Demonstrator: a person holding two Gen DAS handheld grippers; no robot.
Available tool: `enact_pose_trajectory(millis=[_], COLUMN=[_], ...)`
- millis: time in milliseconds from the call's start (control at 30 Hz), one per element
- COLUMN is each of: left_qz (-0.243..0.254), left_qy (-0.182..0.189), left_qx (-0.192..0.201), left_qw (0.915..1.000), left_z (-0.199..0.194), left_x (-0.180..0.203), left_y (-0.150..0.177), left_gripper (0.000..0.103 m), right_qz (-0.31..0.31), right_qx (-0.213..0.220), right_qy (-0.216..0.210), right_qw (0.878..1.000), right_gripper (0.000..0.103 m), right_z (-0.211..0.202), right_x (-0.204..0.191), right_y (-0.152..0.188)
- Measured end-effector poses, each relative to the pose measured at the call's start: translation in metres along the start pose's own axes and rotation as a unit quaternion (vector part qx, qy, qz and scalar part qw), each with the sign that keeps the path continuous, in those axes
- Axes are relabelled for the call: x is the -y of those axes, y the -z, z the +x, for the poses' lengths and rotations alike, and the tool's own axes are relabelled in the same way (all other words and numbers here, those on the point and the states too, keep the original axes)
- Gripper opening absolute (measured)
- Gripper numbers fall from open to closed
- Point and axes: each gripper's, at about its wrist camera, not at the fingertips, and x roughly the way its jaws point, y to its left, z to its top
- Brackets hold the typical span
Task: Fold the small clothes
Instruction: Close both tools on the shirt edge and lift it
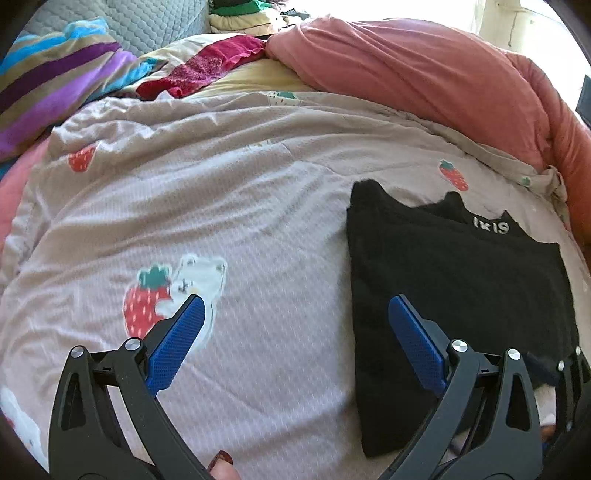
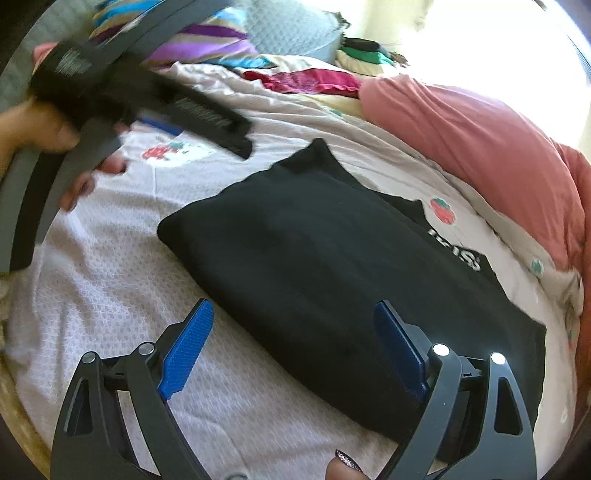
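Observation:
A black garment (image 1: pixel 454 280) with white lettering at its collar lies folded into a rectangle on the strawberry-print bed cover (image 1: pixel 221 184). My left gripper (image 1: pixel 295 301) hovers open just left of the garment's left edge, its right finger over the black cloth and nothing between the pads. In the right wrist view the same garment (image 2: pixel 332 266) runs diagonally. My right gripper (image 2: pixel 293 307) is open above its near edge, the right finger over the cloth and the left finger over the cover. A hand (image 2: pixel 37 125) holds the blurred left tool at the upper left.
A pink duvet (image 1: pixel 424 74) is bunched along the back and right. A striped blanket (image 1: pixel 55 74) and a red sparkly cloth (image 1: pixel 210 66) lie at the back left. Stacked clothes (image 1: pixel 251 18) and a grey quilted pillow (image 1: pixel 147 22) sit behind them.

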Motion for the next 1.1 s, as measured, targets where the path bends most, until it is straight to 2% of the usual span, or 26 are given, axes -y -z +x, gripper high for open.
enact_pose_trajectory(millis=[300,567,633,700,733,800,867,967,1100], left_qz=[0.013,0.006,0.003,-0.003,-0.004,-0.004,-0.006,-0.012,-0.021], left_qy=[-0.003,0.005,0.009,0.018,0.02,0.026,0.037,0.059,0.095], left_qx=[-0.005,-0.02,-0.026,-0.034,-0.037,-0.043,-0.048,-0.054,-0.061], left_qw=[0.9999,0.9998,0.9996,0.9992,0.9991,0.9987,0.9982,0.9967,0.9934], left_z=[0.017,0.034,0.038,0.043,0.045,0.048,0.049,0.049,0.048], left_x=[0.007,0.01,0.01,0.01,0.011,0.013,0.016,0.022,0.032], left_y=[-0.022,-0.031,-0.032,-0.032,-0.032,-0.032,-0.032,-0.034,-0.038], left_gripper=[0.093,0.093,0.093,0.093,0.093,0.093,0.093,0.093,0.093], right_qz=[-0.032,-0.055,-0.059,-0.059,-0.058,-0.053,-0.044,-0.015,0.001], right_qx=[-0.007,0.008,0.018,0.032,0.039,0.06,0.073,0.092,0.116], right_qy=[0.031,0.065,0.072,0.071,0.071,0.066,0.065,0.058,0.068], right_qw=[0.999,0.996,0.996,0.995,0.995,0.995,0.994,0.994,0.991], right_gripper=[0.088,0.086,0.078,0.058,0.053,0.027,0.014,0.012,0.01], right_z=[0.028,0.045,0.044,0.039,0.036,0.026,0.019,0.008,-0.007], right_x=[-0.016,-0.021,-0.022,-0.022,-0.022,-0.019,-0.014,0.0,0.011], right_y=[-0.014,-0.03,-0.032,-0.032,-0.032,-0.031,-0.03,-0.028,-0.023])
